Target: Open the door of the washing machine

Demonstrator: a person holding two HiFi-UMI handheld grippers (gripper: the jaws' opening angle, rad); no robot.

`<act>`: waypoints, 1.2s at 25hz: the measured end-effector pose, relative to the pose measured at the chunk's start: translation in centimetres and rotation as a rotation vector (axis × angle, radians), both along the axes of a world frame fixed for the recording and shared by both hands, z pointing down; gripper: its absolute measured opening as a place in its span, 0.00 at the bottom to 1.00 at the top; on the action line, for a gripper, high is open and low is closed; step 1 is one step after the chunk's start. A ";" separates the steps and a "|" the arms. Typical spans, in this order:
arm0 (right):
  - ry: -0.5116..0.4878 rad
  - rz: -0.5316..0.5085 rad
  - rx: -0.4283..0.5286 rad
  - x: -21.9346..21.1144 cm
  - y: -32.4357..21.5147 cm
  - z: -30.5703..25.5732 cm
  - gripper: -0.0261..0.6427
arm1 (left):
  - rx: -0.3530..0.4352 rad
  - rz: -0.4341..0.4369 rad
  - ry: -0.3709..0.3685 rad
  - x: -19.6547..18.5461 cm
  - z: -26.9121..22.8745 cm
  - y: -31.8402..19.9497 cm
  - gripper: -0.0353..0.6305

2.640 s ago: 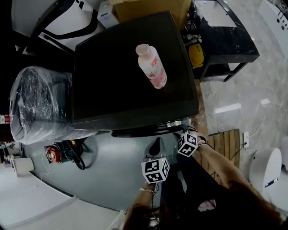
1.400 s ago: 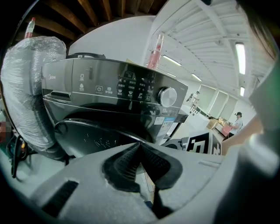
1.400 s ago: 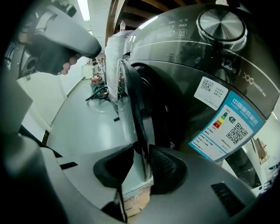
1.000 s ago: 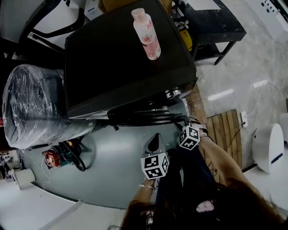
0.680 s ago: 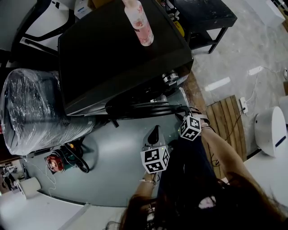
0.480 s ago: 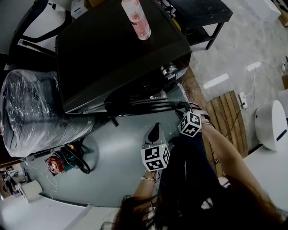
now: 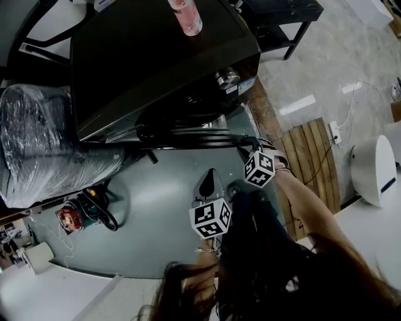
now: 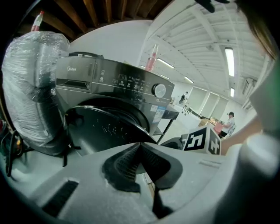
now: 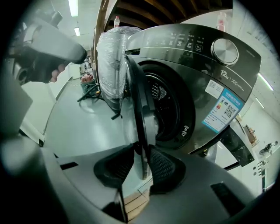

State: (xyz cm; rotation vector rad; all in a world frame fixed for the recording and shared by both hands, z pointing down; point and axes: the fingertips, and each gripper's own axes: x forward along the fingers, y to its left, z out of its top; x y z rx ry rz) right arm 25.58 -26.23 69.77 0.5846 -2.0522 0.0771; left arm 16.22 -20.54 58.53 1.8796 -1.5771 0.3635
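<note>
Right hand-held gripper [image 9: 141, 151] clamps the door [image 9: 135, 100] rim, door stretching edge-on ahead toward the washing machine [image 9: 197, 65]; left hand-held gripper [image 8: 139, 145], jaws together, sits farther off

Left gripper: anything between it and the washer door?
Nothing. In the head view only bare grey floor separates the left gripper from the open door. The left gripper view shows no obstacle either.

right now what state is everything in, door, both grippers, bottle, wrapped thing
door, partly open, swung out from the washing machine
right gripper, shut on the door's edge
left gripper, shut, empty
bottle, upright on the washing machine's top
wrapped appliance, covered in clear wrap
</note>
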 end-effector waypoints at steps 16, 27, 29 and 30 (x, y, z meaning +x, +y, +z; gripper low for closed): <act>-0.055 -0.014 -0.011 -0.8 4.8 0.4 0.16 | 0.028 -0.104 -0.025 0.3 0.1 6.4 0.07; -0.141 -0.047 -0.044 -2.4 9.7 0.9 0.14 | 0.027 -0.187 -0.033 -0.9 -0.3 10.5 0.07; -0.148 -0.040 -0.043 -2.5 10.3 0.9 0.14 | 0.021 -0.198 -0.036 -1.2 -0.3 11.2 0.07; -0.152 -0.037 -0.043 -2.6 10.6 0.9 0.14 | 0.019 -0.203 -0.037 -1.4 -0.2 11.6 0.07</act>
